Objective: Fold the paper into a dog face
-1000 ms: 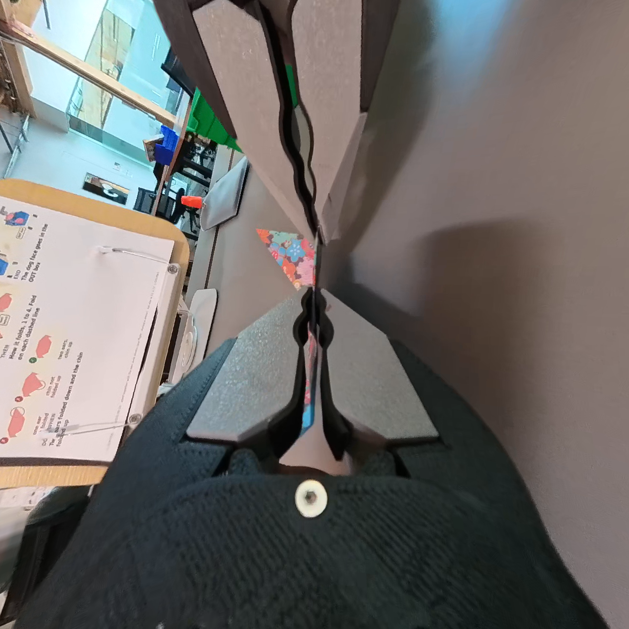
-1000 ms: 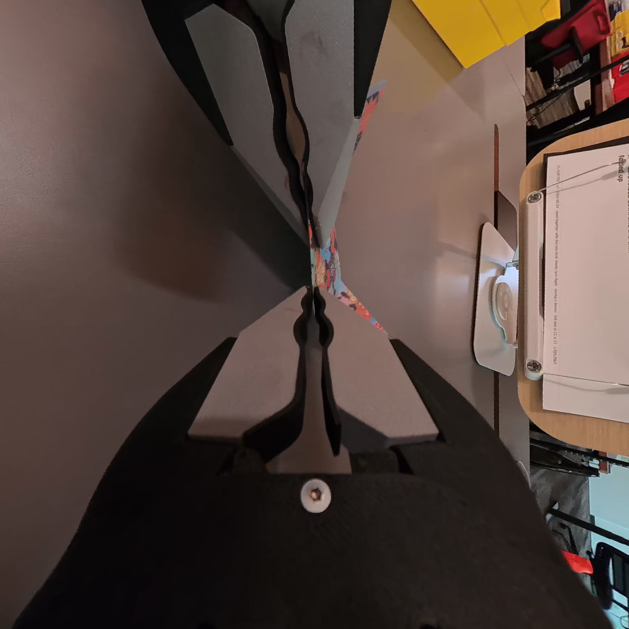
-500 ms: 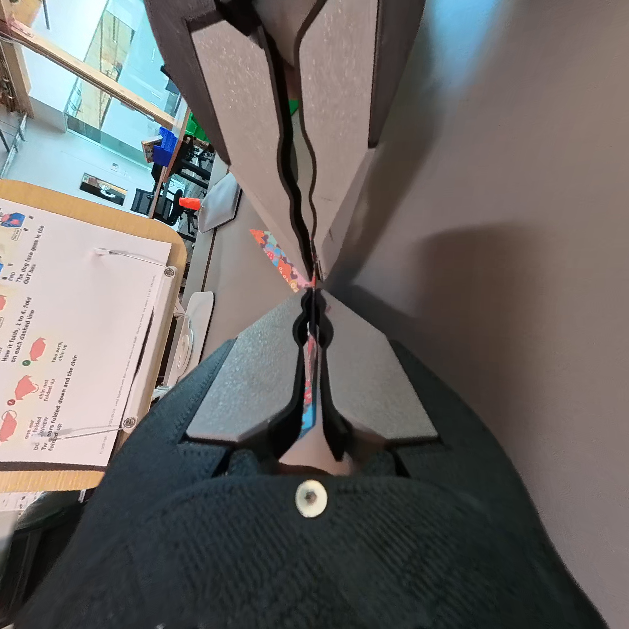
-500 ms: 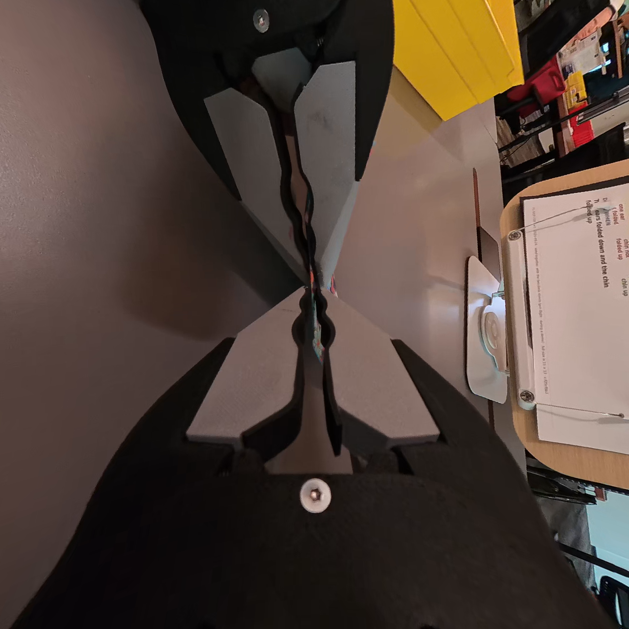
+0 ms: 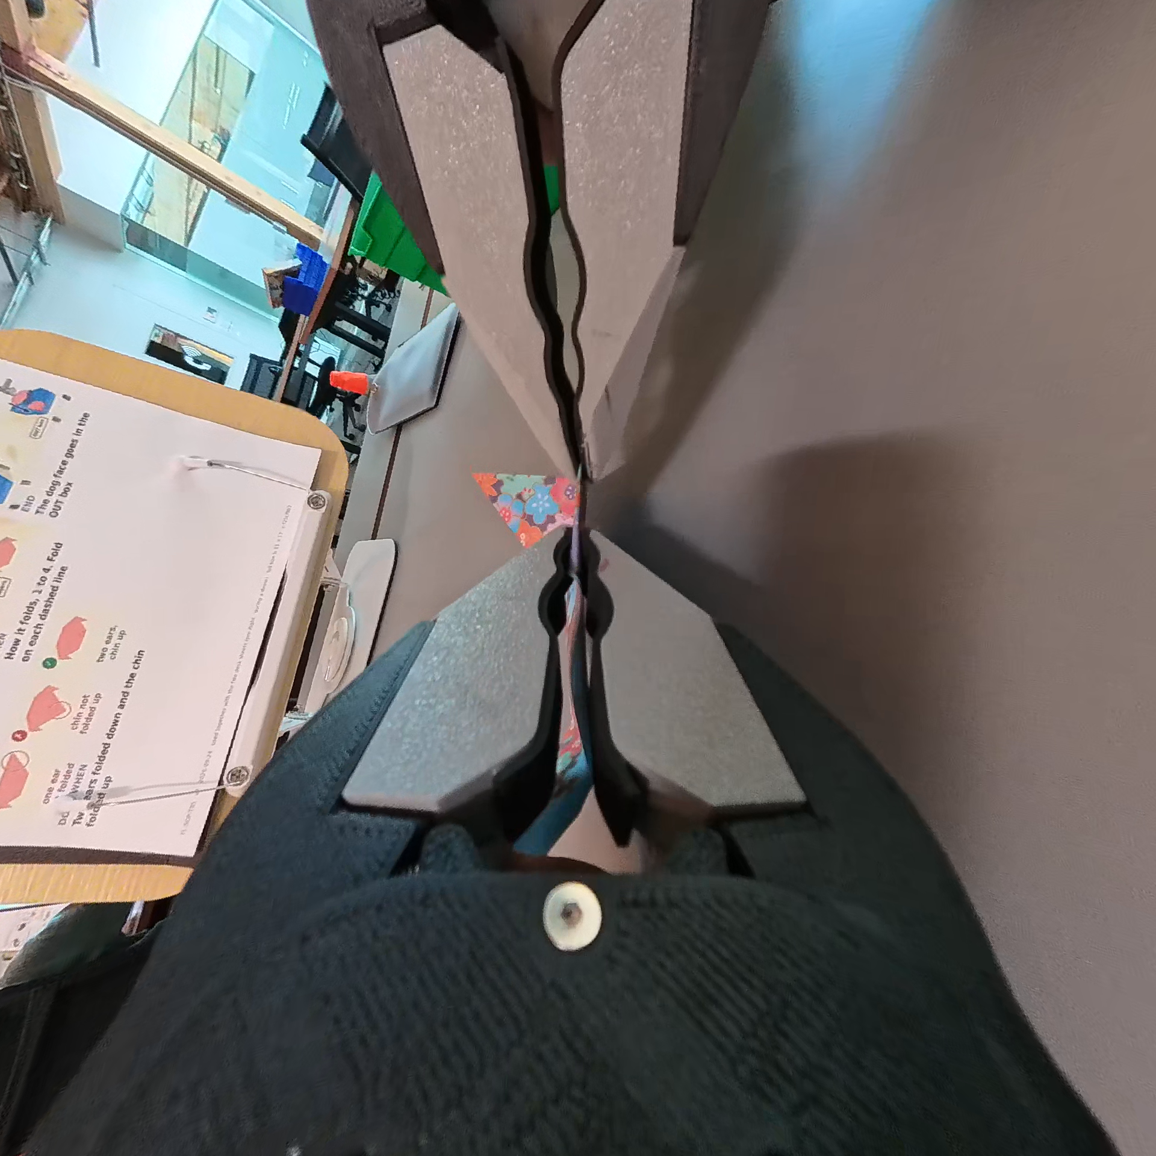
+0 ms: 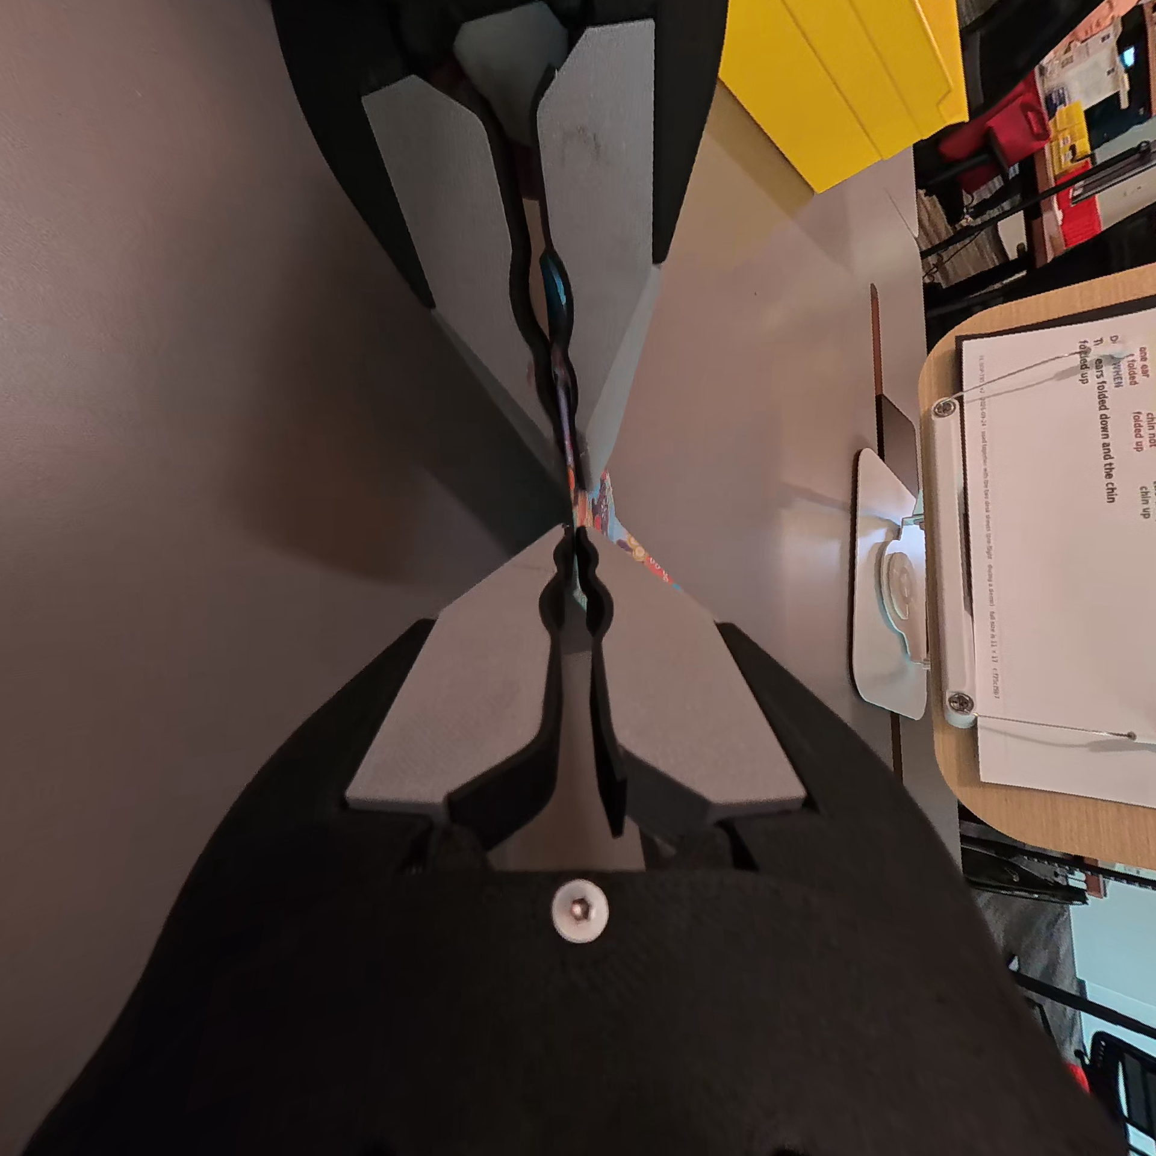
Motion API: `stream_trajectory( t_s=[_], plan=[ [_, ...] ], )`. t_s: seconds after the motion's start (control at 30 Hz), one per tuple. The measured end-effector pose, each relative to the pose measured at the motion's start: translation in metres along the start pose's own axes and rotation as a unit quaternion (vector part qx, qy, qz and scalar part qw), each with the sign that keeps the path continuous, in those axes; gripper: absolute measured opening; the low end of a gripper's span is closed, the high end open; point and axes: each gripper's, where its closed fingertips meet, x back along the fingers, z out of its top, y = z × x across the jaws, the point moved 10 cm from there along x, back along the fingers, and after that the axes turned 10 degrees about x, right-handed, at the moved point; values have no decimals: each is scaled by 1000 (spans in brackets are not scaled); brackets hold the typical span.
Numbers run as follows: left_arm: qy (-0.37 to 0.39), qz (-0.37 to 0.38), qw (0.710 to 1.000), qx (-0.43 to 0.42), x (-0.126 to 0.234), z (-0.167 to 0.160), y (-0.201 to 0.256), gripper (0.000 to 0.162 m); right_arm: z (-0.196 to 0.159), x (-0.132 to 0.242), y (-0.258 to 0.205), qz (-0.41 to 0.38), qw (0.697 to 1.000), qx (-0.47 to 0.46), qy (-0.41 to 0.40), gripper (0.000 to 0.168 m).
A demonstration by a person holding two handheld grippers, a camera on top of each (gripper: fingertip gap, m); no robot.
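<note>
The floral-patterned paper (image 5: 532, 508) is folded and pinched between both grippers above the grey table (image 5: 938, 563). My left gripper (image 5: 578, 545) is shut on it, and the paper runs back between its fingers. The right gripper (image 5: 582, 461) comes in from the top of the left wrist view, tip to tip with mine. In the right wrist view my right gripper (image 6: 575, 539) is shut on the paper (image 6: 605, 508). The left gripper (image 6: 578, 476) faces it from above, with the paper's blue side in its jaw gap. A small triangular flap sticks out sideways.
An instruction sheet on a wooden board (image 5: 156, 594) stands beside the table, also in the right wrist view (image 6: 1063, 563). Its white stand base (image 6: 888, 582) rests on the table. A yellow bin (image 6: 844, 81) and a green bin (image 5: 388, 244) sit at the far edges. The tips of both grippers are at nearly the same place.
Both grippers stay shut on the paper. The tips pressed close together half a second ago. The floral flap then narrowed and now shows wider again between the tips.
</note>
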Motion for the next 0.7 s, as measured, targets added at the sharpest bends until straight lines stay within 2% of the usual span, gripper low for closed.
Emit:
stream_trajectory(
  t_s=[0.37, 0.53, 0.7],
  plan=[
    [-9, 11, 1000, 5, 2, -5, -5, 0, -5, 2, 3, -5, 1000, -9, -10, 0],
    [-10, 7, 1000, 6, 1, -5, -4, 0, 3, -4, -1, -7, 1000, 1, 2, 9],
    [-7, -4, 1000, -3, -2, -2, 3, 0, 4, -7, -3, -6, 1000, 9, -3, 0]
  ],
)
